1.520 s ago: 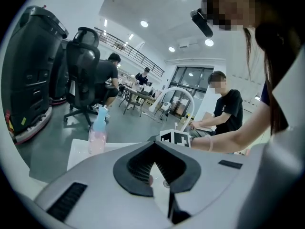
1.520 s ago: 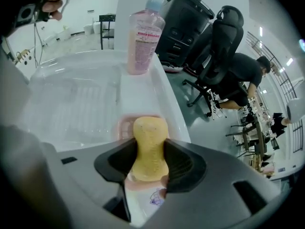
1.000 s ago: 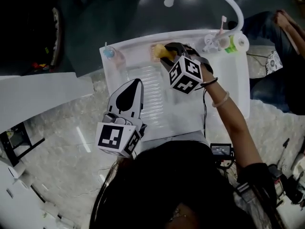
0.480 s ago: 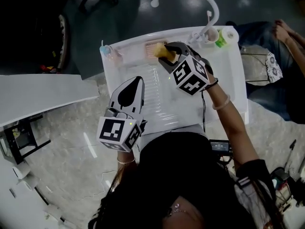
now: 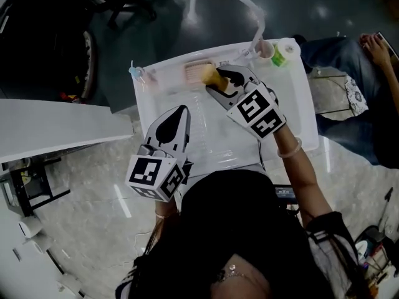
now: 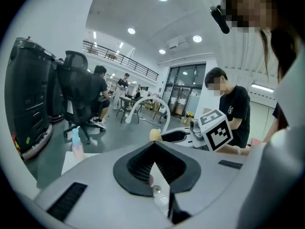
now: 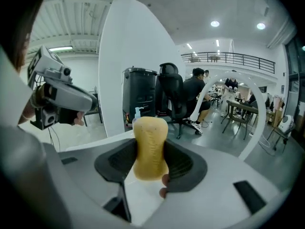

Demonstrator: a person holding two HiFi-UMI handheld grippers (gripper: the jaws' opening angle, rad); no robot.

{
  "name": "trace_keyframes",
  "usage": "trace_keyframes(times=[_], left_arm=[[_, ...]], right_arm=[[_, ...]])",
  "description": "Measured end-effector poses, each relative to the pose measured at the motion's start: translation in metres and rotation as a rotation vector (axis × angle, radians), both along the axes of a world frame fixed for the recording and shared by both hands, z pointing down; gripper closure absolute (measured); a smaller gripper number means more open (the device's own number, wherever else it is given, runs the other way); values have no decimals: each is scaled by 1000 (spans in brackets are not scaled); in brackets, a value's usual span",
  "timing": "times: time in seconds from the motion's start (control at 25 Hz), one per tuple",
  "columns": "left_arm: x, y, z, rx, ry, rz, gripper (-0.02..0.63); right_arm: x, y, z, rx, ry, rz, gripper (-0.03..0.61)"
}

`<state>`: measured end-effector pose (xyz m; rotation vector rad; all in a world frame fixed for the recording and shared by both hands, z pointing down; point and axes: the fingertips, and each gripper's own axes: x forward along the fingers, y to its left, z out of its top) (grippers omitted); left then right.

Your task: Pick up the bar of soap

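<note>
Head view: the right gripper is at the far edge of the white plastic sink basin, pinching the yellow oblong bar of soap. Left gripper view: the left gripper is idle, its jaws pressed together on nothing. Right gripper view: the soap stands upright, clamped between both pads. The grasp looks made. Next comes a steady lift with a firm squeeze, since soap is likely slippery.

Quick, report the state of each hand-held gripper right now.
Left hand-held gripper: closed, nothing between its jaws.
Right hand-held gripper: closed on the bar of soap.
</note>
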<state>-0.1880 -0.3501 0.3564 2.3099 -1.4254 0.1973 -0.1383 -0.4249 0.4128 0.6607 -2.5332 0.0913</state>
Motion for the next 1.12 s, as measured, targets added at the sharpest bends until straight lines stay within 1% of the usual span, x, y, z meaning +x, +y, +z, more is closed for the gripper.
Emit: trace_keyframes(times=[0.36, 0.52, 0.68, 0.8, 0.92, 1.12], left_arm=[[17, 11, -16, 12, 14, -5, 617], [25, 17, -21, 14, 18, 1, 617], [49, 39, -31, 29, 8, 15, 617], [55, 39, -36, 40, 15, 22, 617], [56, 35, -40, 50, 13, 24, 617], [63, 35, -43, 62, 4, 41, 617]], right_arm=[[25, 34, -45, 5, -148, 11, 396], [37, 49, -60, -30, -229, 27, 396], [62, 78, -78, -45, -314, 46, 396], [68, 84, -87, -57, -367, 52, 396], [70, 87, -93, -64, -408, 46, 396], [76, 91, -98, -67, -447, 43, 396]])
